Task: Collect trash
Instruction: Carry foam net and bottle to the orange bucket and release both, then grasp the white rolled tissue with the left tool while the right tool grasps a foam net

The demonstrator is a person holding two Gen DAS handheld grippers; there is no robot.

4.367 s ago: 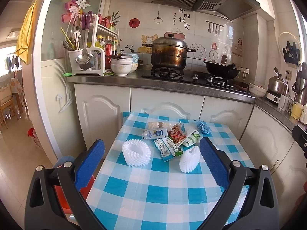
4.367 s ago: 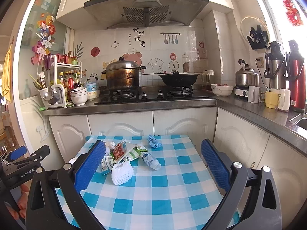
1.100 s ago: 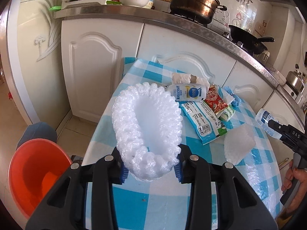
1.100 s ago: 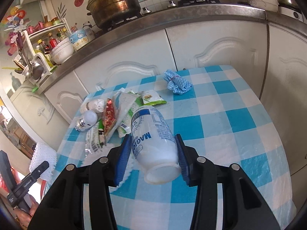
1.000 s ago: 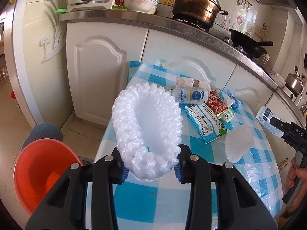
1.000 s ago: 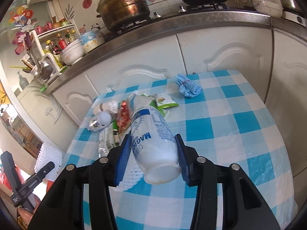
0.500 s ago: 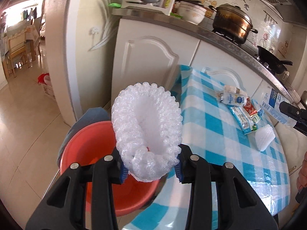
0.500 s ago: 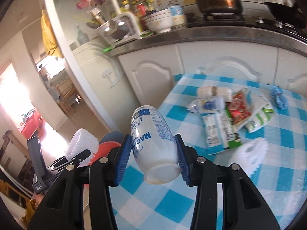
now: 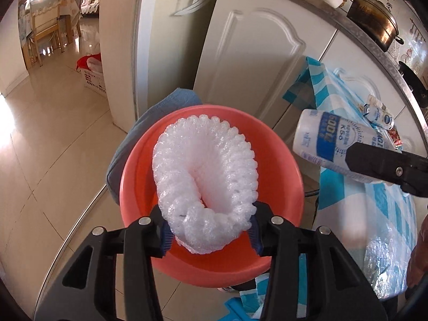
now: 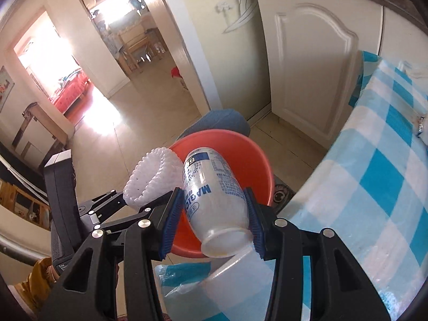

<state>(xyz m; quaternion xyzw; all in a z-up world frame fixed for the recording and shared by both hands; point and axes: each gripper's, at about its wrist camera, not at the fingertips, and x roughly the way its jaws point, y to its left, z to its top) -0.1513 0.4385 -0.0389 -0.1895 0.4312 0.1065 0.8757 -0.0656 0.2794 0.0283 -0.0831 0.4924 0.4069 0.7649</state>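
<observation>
My left gripper (image 9: 210, 231) is shut on a white foam fruit net (image 9: 204, 176) and holds it over an orange-red basin (image 9: 281, 165) on the floor. The net also shows in the right wrist view (image 10: 152, 180). My right gripper (image 10: 214, 227) is shut on a white plastic bottle (image 10: 214, 198) with blue print, held above the same basin (image 10: 248, 160). In the left wrist view the bottle (image 9: 331, 144) comes in from the right, over the basin's right rim. More trash wrappers (image 9: 379, 115) lie on the table behind it.
The table with a blue-and-white checked cloth (image 10: 388, 187) stands to the right of the basin. White cabinet doors (image 9: 256, 61) are behind it. A blue cloth-covered thing (image 9: 160, 112) sits under the basin's far-left side. Tiled floor (image 9: 53, 133) stretches left toward a doorway.
Both grippers have swung left off the table to above the basin, each still holding its item. The bottle now hangs beside the foam net.
</observation>
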